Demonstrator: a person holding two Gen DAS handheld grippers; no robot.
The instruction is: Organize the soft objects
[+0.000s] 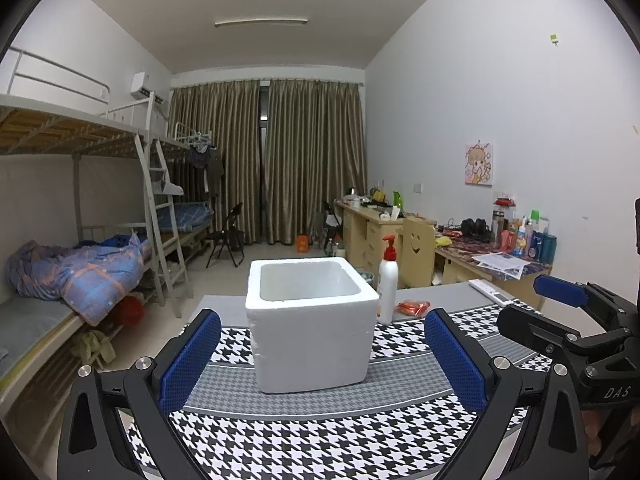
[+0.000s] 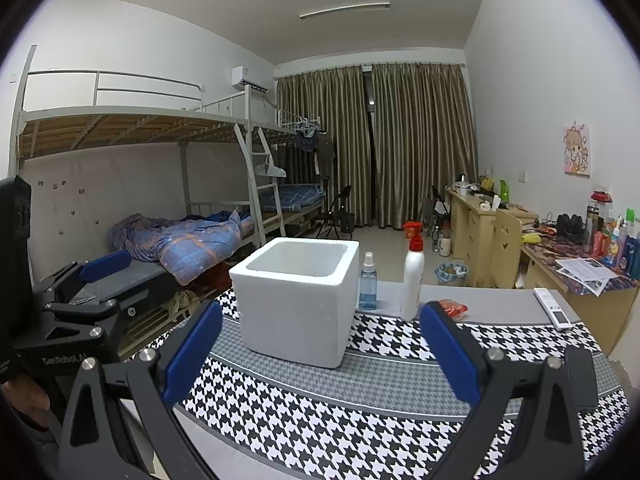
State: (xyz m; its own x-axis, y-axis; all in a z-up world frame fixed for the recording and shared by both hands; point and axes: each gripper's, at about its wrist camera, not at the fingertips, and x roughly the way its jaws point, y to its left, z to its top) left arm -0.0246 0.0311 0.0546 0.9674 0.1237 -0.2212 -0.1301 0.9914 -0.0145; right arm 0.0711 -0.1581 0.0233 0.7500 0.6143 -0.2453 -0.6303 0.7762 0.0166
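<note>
Behind the worktop [image 1: 224, 304] is a dormitory room with metal bunk beds [image 2: 132, 120] on the left, brown curtains [image 1: 308, 160] closed at the far end, and wooden desks [image 2: 476, 220] full of small things along the right wall. On the worktop lies a houndstooth cloth [image 1: 320, 440] in black, white and grey, and on it stands a white foam box [image 1: 310, 320], open at the top; its inside looks empty as far as the views show. Just beside the box on its right stands a white pump bottle [image 1: 387, 280] with a red pump. The right wrist view shows also a small blue spray bottle [image 2: 367, 284] between the box and the pump bottle. A soft red packet [image 1: 414, 306] lies flat on the worktop to the right of the pump bottle, near it and apart from the box. Further right, near the edge, lies a white remote control [image 2: 553, 307]. The left gripper [image 1: 320, 356] is on the near side of the box, its jaws spread wide and holding nothing, and the box appears between its blue pads [image 1: 188, 360]. The right gripper [image 2: 320, 356] is at a similar place a little to the right, its jaws also wide and empty. Each gripper is seen from the side in the other view, and neither touches the box or the packet.
</note>
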